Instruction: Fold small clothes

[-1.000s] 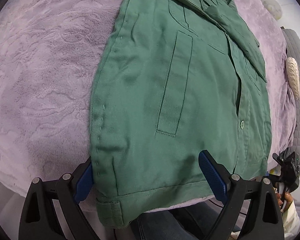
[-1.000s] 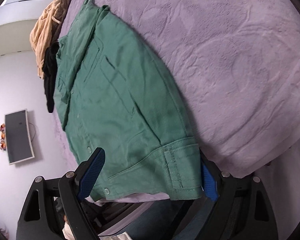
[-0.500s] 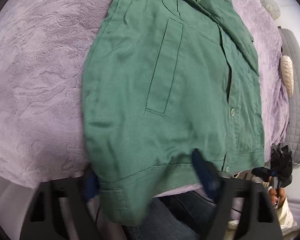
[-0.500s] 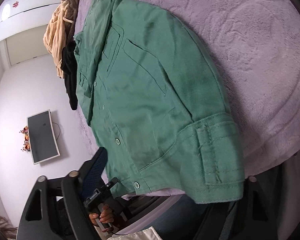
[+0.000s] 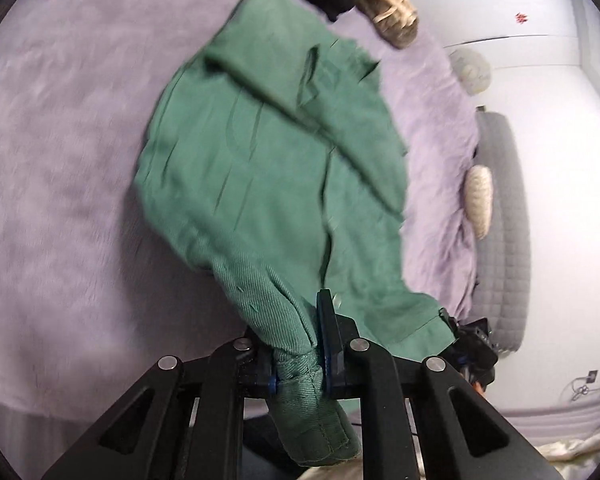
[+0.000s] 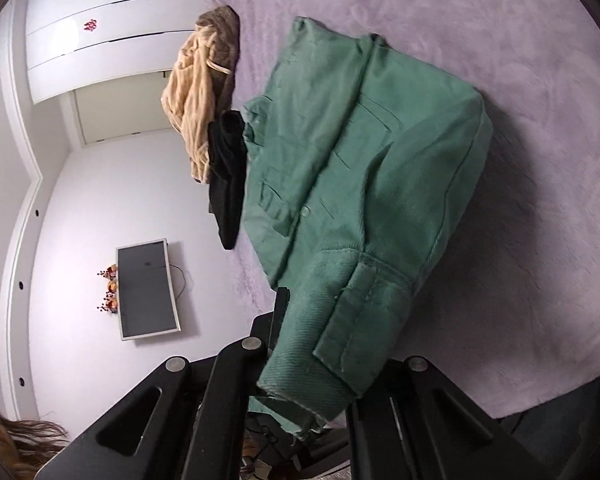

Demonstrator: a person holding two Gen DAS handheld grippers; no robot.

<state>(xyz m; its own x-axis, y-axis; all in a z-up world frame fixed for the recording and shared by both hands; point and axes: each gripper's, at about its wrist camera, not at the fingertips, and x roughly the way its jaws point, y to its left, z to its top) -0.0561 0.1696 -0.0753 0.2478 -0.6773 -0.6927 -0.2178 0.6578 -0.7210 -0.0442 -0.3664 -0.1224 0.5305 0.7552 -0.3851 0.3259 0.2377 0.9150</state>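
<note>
A small green jacket (image 5: 268, 168) lies on a purple plush blanket (image 5: 68, 184). Its near hem is lifted off the blanket. My left gripper (image 5: 300, 344) is shut on one bottom corner of the hem, which bunches between the jaws. My right gripper (image 6: 324, 344) is shut on the other bottom corner, where a hem tab shows. The jacket also shows in the right wrist view (image 6: 372, 168), its collar end still resting on the blanket (image 6: 540, 200). The right gripper's far finger is hidden behind the cloth.
A beige garment (image 6: 196, 92) and a black one (image 6: 226, 176) lie beyond the jacket's collar. Grey quilted cushion (image 5: 504, 216) and pale pillows (image 5: 480, 200) sit off the blanket's right side. A wall screen (image 6: 146, 288) hangs past the blanket's edge.
Both grippers closed on the jacket's bottom corners and raised the hem off the blanket. The jacket's lower half now hangs from the grippers instead of lying flat.
</note>
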